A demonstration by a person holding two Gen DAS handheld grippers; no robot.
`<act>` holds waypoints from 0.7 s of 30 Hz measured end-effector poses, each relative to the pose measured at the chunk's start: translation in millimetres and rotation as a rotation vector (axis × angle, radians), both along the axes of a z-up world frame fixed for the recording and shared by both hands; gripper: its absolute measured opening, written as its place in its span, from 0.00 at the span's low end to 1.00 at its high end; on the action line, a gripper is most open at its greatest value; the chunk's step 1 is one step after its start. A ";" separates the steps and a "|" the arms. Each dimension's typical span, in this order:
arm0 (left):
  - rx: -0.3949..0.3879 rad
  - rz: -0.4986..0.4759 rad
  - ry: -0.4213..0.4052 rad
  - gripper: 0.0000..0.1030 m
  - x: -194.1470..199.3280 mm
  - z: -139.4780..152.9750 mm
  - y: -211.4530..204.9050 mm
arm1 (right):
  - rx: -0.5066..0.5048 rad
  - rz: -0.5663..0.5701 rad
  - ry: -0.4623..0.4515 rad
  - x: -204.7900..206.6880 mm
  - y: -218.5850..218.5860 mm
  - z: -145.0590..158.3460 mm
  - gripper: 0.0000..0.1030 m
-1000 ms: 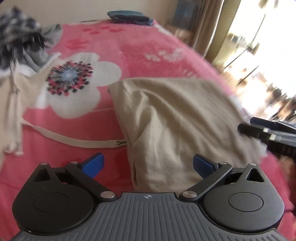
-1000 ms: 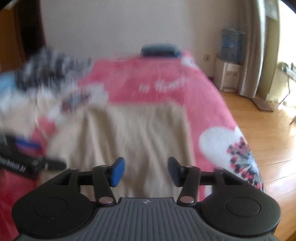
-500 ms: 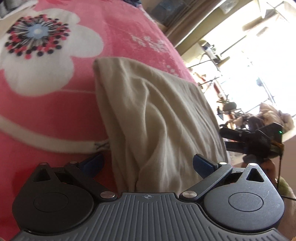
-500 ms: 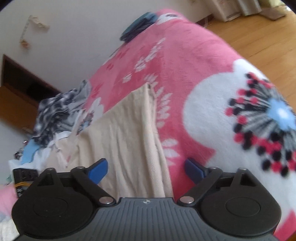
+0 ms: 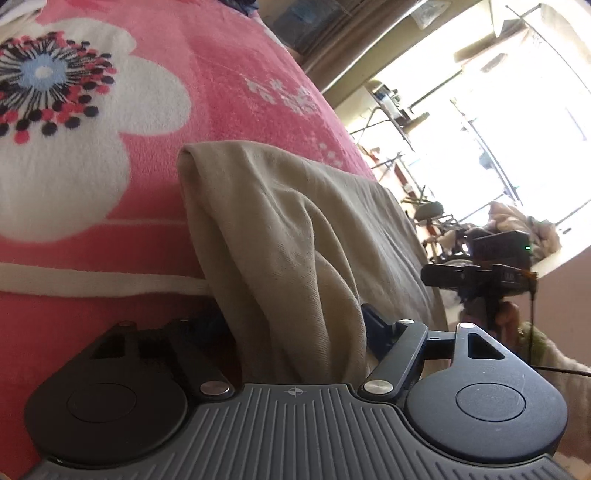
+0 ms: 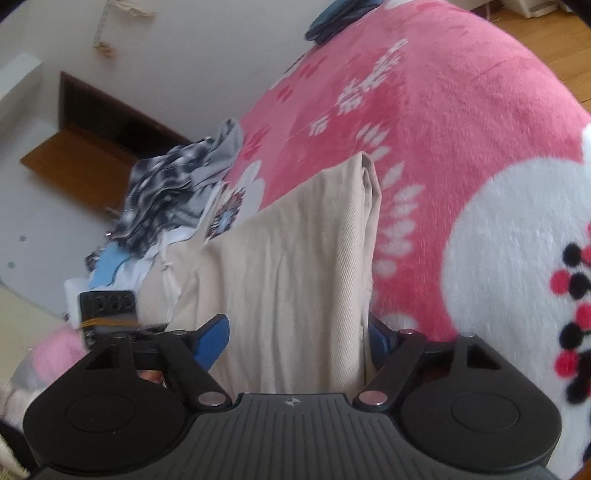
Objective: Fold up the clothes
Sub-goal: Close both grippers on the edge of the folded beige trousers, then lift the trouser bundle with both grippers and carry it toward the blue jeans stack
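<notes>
A folded beige garment (image 5: 295, 221) lies on the pink flowered bedspread (image 5: 221, 74). My left gripper (image 5: 291, 325) sits low at its near left corner. A thick fold of the cloth lies between the jaws, which are closing; the left pad is mostly hidden behind the cloth. In the right wrist view the same beige garment (image 6: 288, 258) runs away from me. My right gripper (image 6: 295, 336) straddles its near right edge, jaws closing with the cloth between the blue pads (image 6: 214, 339). Each view shows the other gripper at the side: the right gripper (image 5: 480, 277) and the left gripper (image 6: 107, 314).
A pile of unfolded clothes (image 6: 173, 184), black-and-white patterned and blue, lies at the bed's far left. A folded dark blue item (image 6: 340, 16) rests at the far end. A white strap (image 5: 92, 284) crosses the bedspread (image 6: 461, 129). Wooden floor (image 6: 554, 22) lies beyond the bed's right side.
Both grippers have dropped and tilted down onto the beige garment's near edge. The cloth now lies between both pairs of jaws, which stand narrower than half a second ago.
</notes>
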State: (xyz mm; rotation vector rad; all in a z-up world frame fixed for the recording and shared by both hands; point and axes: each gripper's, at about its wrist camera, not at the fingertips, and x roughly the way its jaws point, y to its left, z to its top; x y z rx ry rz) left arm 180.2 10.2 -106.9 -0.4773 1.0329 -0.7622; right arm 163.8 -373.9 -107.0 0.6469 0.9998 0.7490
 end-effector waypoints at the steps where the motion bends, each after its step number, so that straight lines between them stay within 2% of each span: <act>1: 0.001 0.005 0.002 0.70 2.9 0.1 -3.8 | 0.013 0.011 0.003 3.7 0.4 -2.8 0.77; 5: 0.013 0.031 -0.013 0.70 4.0 1.8 -13.3 | 0.048 0.053 -0.012 27.5 19.4 -3.6 0.77; 7: 0.021 0.053 -0.019 0.64 1.0 4.6 -13.5 | 0.035 0.058 -0.027 32.2 29.8 -1.6 0.66; 8: 0.026 0.061 -0.024 0.62 -0.9 6.2 -13.0 | 0.027 0.045 -0.026 33.1 31.1 -0.3 0.53; 9: 0.031 0.066 -0.032 0.59 -2.7 7.6 -12.9 | 0.043 0.026 -0.022 32.7 28.5 0.0 0.46; 12: 0.032 0.075 -0.054 0.53 -7.8 12.4 -11.5 | 0.074 -0.016 -0.029 25.1 23.1 4.6 0.33; 15: 0.021 0.082 -0.070 0.49 -11.2 16.4 -8.4 | 0.078 -0.038 -0.055 16.1 23.3 12.2 0.28; 21: -0.020 0.096 -0.119 0.42 -21.6 34.9 0.0 | 0.063 -0.056 -0.135 -3.6 30.0 44.5 0.25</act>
